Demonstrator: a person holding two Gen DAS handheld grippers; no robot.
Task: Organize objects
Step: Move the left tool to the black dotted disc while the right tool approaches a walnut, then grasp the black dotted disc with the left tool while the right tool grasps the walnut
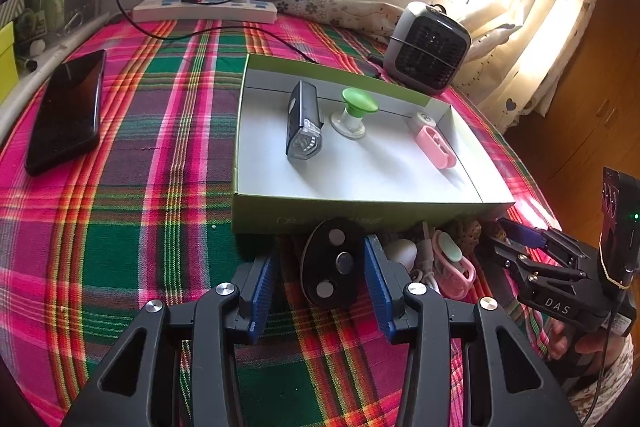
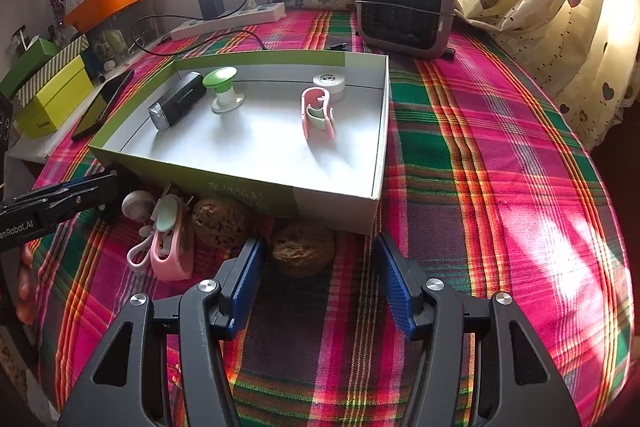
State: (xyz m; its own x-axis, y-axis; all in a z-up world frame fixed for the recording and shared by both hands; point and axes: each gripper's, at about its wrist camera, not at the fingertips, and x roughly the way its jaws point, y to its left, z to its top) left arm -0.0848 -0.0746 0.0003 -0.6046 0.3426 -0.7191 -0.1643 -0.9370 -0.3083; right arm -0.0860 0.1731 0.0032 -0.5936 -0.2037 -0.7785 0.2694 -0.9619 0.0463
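A green box point(image 1: 256, 215) with a white inside holds a black bike light point(image 1: 304, 127), a green-topped knob point(image 1: 354, 111), a pink clip point(image 1: 434, 147) and a small white round case point(image 2: 329, 83). In front of it lie a pink and mint clip point(image 2: 170, 239), a white round piece point(image 2: 136, 205) and two brown lumps point(image 2: 222, 221). My left gripper point(image 1: 320, 255) is open around a black oval disc point(image 1: 334, 263), and cloth shows beside its left pad. My right gripper point(image 2: 320, 247) is open, with the nearer brown lump point(image 2: 303, 253) just ahead of its tips, untouched.
Everything rests on a pink and green plaid cloth point(image 2: 480, 187). A black phone point(image 1: 66, 111) lies at the left. A power strip point(image 1: 204, 9) with a charger and a small grey fan point(image 2: 404, 3) stand at the back. Yellow and green boxes point(image 2: 52, 99) sit off the left edge.
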